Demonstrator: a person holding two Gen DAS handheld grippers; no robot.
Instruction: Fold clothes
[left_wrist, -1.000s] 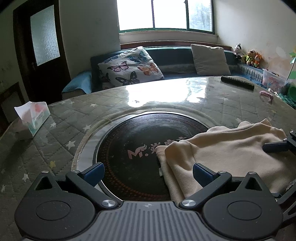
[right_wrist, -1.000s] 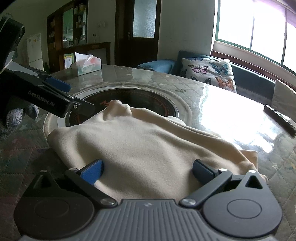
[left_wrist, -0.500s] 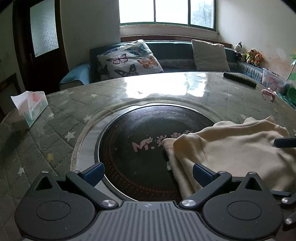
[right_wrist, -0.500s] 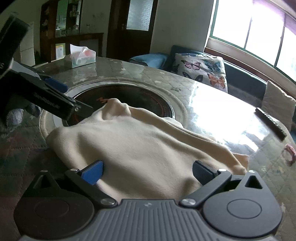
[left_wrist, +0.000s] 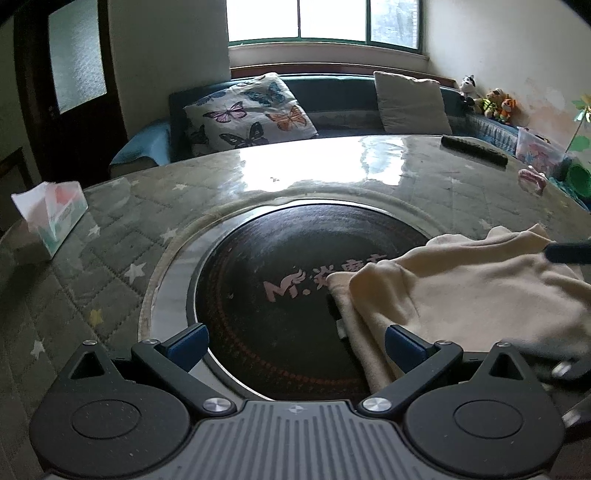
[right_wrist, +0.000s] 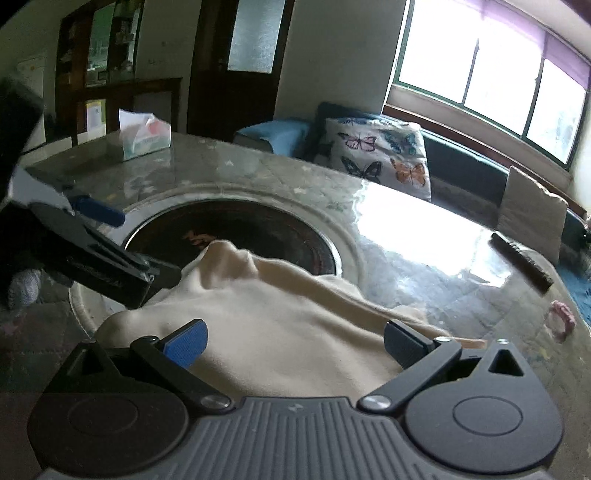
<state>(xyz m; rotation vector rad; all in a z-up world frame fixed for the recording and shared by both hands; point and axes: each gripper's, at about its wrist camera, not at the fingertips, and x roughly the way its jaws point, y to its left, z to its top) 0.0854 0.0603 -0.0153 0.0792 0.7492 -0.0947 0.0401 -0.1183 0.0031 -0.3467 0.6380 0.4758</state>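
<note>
Both grippers open | cloth (right_wrist: 280, 332) seemingly between right fingers (right_wrist: 186, 341)

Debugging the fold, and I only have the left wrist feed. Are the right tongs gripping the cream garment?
Observer: No. The right tongs are open; the cream garment lies between the fingers, unpinched.
Operator: Cloth flat?
Observer: No. A raised hump stands at its far end, over the dark round plate.
Operator: My left tongs from that side?
Observer: The left tongs are open at the garment's left end, one finger close beside the hump; contact unclear.
</note>
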